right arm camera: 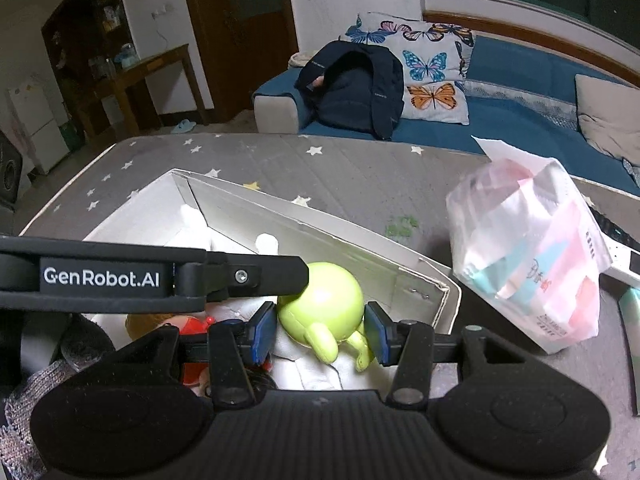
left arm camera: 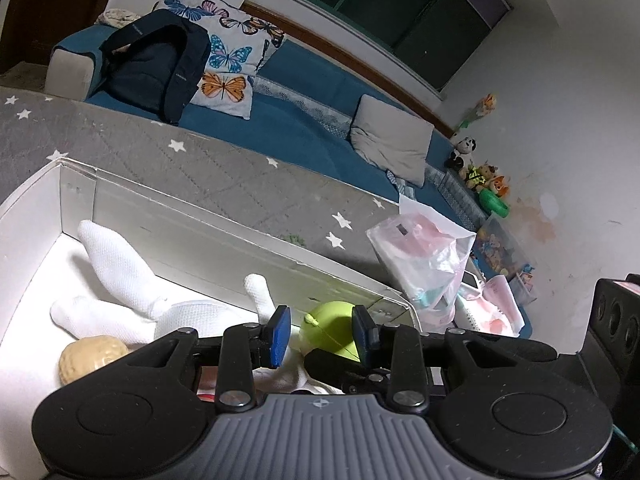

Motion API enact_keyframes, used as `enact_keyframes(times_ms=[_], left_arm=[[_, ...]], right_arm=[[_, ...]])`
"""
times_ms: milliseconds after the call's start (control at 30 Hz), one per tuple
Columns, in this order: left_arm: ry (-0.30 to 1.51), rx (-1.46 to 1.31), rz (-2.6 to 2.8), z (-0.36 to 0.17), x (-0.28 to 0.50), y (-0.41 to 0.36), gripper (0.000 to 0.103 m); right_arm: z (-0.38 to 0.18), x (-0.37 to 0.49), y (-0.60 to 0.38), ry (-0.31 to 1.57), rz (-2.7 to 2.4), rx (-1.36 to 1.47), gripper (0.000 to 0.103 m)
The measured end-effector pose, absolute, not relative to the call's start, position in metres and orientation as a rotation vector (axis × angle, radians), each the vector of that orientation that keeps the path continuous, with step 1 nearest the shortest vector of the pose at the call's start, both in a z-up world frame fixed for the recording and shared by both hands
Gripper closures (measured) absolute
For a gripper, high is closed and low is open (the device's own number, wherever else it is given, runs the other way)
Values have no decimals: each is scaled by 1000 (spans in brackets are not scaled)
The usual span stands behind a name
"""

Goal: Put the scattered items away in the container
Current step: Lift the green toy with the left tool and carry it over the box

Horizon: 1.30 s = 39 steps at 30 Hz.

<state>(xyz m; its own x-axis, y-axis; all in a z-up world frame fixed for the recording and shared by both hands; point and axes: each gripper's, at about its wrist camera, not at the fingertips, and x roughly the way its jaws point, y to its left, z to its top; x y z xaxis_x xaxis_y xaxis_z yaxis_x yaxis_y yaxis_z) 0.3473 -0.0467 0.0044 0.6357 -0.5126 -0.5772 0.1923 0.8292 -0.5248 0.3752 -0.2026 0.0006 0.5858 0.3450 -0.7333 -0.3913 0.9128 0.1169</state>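
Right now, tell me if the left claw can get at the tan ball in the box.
Probably yes. The tan ball lies uncovered in the open-topped white box, just beside the left claw, whose jaws stand open and empty. The white plush lies next to it, not over it.

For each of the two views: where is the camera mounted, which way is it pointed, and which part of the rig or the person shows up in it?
Left wrist: on the left gripper, looking down over the white box toward the blue sofa; own blue-padded fingers show.
Right wrist: on the right gripper, looking down at the green toy between its pads, over the box; the other gripper's black arm and a knitted sleeve show.
Shared: box, green toy, butterfly pillow, plastic bag.
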Motion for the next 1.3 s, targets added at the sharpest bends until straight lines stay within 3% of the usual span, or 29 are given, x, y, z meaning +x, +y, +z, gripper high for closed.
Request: enact_keyframes(times_ms=[1300], left_arm=[[782,-435,-401,9,332,-41,68]], right_arm=[[5,350,-201,823,422,-128,49]])
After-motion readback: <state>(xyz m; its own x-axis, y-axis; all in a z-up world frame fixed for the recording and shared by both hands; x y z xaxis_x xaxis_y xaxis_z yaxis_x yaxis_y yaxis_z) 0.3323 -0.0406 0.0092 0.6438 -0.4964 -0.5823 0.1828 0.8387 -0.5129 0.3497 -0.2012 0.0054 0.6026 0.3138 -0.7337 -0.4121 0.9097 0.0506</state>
